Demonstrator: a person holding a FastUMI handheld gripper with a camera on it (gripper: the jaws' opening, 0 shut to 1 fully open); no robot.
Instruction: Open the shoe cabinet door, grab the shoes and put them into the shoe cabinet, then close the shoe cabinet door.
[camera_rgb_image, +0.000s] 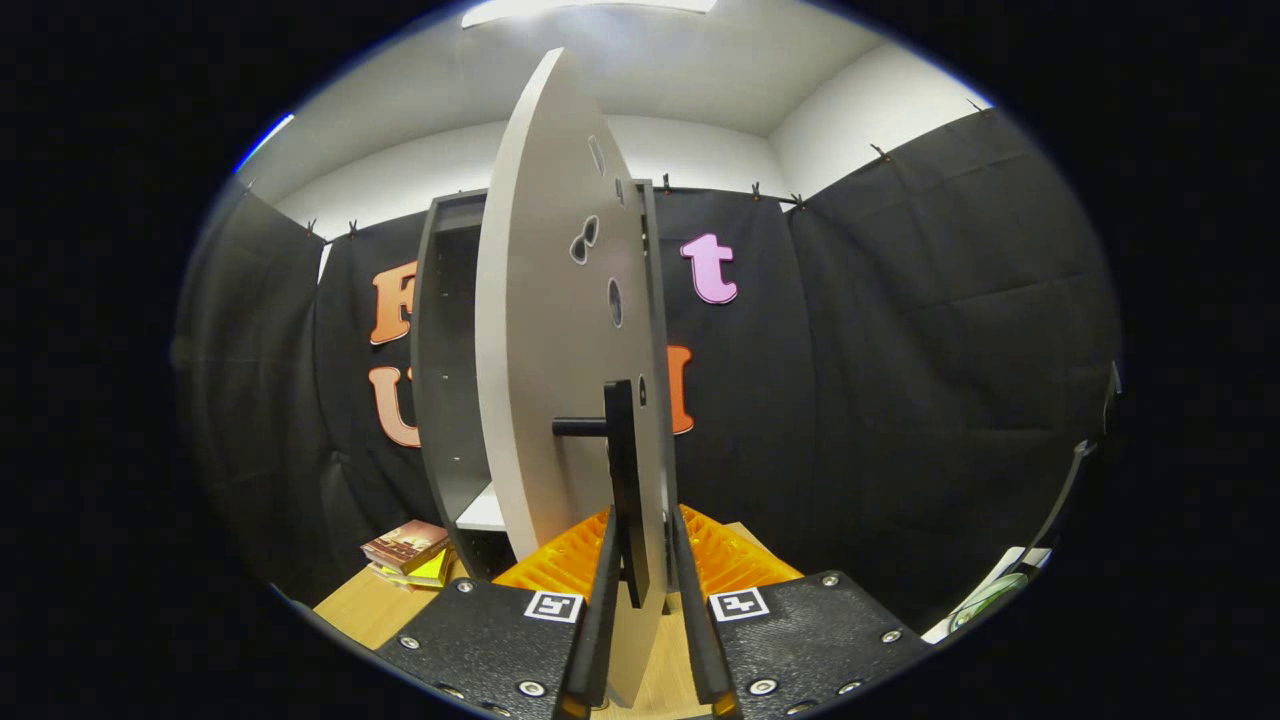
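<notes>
The dark grey shoe cabinet (440, 380) stands ahead against the booth wall. Its light grey door (545, 340) is swung wide open and turned nearly edge-on to me. Inside, a white shelf (485, 512) shows low down. The door's black bar handle (625, 480) stands upright on a short stub. My gripper (645, 600) has a finger on each side of the handle and the door's front edge, closed in tight on them. A white and green object (985, 600) lies far off to the right, too small to identify.
An orange ribbed mat (735, 560) lies on the wooden surface (365, 605) just beyond the fingers, at the foot of the door. A small stack of books (408, 548) sits to the left of the cabinet's base.
</notes>
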